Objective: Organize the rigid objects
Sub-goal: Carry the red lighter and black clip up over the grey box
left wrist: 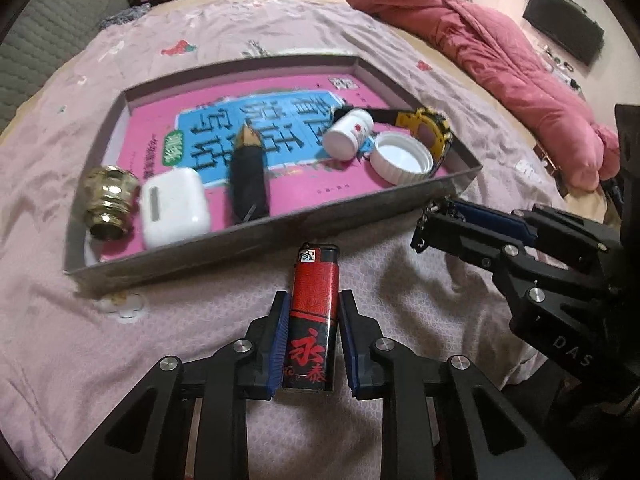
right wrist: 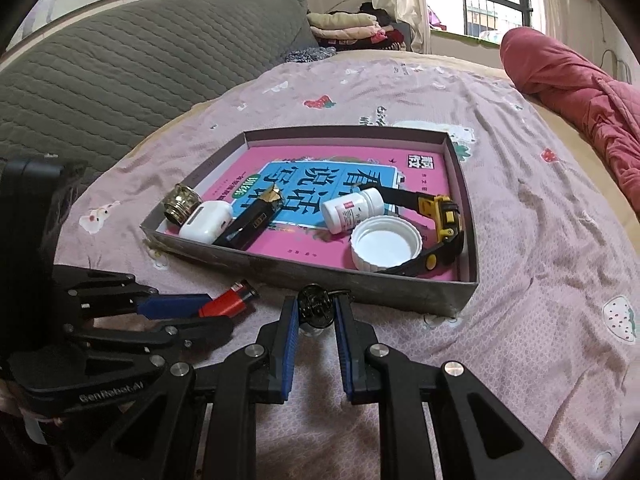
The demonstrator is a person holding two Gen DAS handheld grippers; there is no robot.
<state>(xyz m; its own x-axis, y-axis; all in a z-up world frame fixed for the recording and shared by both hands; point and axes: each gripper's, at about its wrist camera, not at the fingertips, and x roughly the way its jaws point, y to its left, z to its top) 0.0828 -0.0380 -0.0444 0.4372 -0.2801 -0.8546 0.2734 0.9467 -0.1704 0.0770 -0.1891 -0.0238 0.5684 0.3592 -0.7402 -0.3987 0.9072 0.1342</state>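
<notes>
Left gripper (left wrist: 312,304): your fingers are clamped on the red lighter (left wrist: 312,312), pads pressing its two sides, its black cap pointing toward the tray.
Lighter position: it sits just in front of the tray's near wall (left wrist: 256,240), over the pink bedsheet (left wrist: 120,344); whether it is clear of the sheet, you can't tell from here.
Right gripper (right wrist: 317,308): your fingers are pinched nearly together on a small dark metal clip (right wrist: 316,306), which pokes out past the tips.
Clip position: just short of the tray's near wall, to the right of the lighter in the right wrist view.
Tray contents, left side: a brass fitting (left wrist: 108,200) lies touching the white earbud case (left wrist: 174,208), and a black tube with a gold tip (left wrist: 248,176) lies just beside the case.
Tray contents, right side: a white pill bottle (left wrist: 347,134) lies on its side, a white lid (left wrist: 402,157) rests open side up near it, and a yellow and black watch (left wrist: 426,128) curls behind both.
Tray floor: a pink and blue book cover (left wrist: 224,132) lies flat under everything.
Surroundings: a red quilt (left wrist: 480,48) is bunched along the far edge of the bed.
</notes>
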